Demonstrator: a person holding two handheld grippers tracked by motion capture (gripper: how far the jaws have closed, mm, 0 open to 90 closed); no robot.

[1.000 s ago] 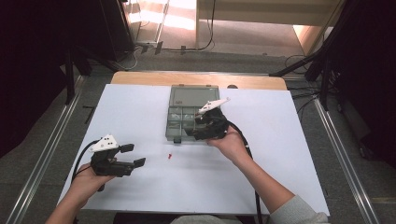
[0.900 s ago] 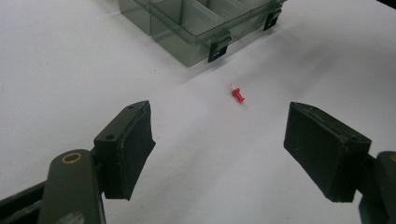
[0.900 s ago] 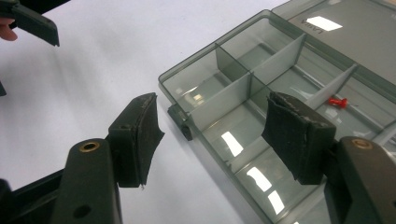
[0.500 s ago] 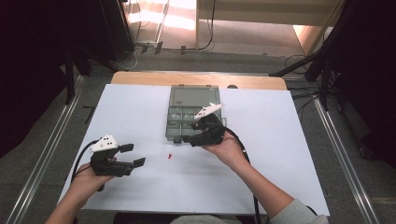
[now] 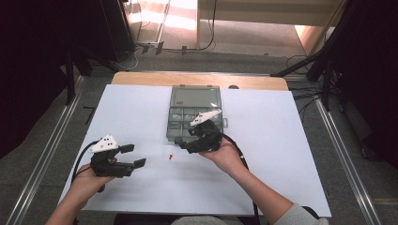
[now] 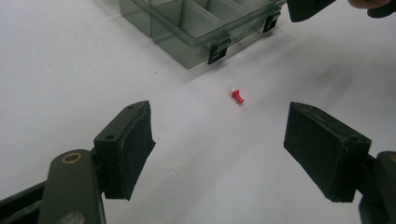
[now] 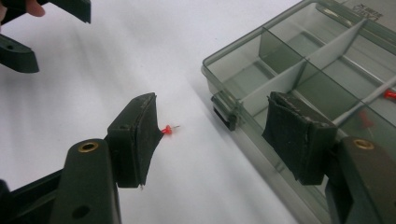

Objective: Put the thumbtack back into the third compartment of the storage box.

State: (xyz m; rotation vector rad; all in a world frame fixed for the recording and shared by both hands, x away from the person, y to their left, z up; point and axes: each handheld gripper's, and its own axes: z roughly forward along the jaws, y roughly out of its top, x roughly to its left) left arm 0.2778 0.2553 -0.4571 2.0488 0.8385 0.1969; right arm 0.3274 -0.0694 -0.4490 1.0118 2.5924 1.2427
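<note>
A small red push pin lies on the white table, just in front of a clear grey compartment box with its lid open. My right gripper hovers over the box's near left corner, open and holding nothing. In the right gripper view the pin peeks out past the left jaw, and the box runs behind the right jaw. My left gripper is open at the left and points at the pin, which lies well beyond its fingertips.
A second red pin sits in one compartment of the box. The white sheet covers the table, with bare room to the right and near the front edge. Metal rails run along both sides of the table.
My right gripper has come off the middle of the box, toward the person and slightly left, to the box's near corner. The left gripper has stayed where it was.
</note>
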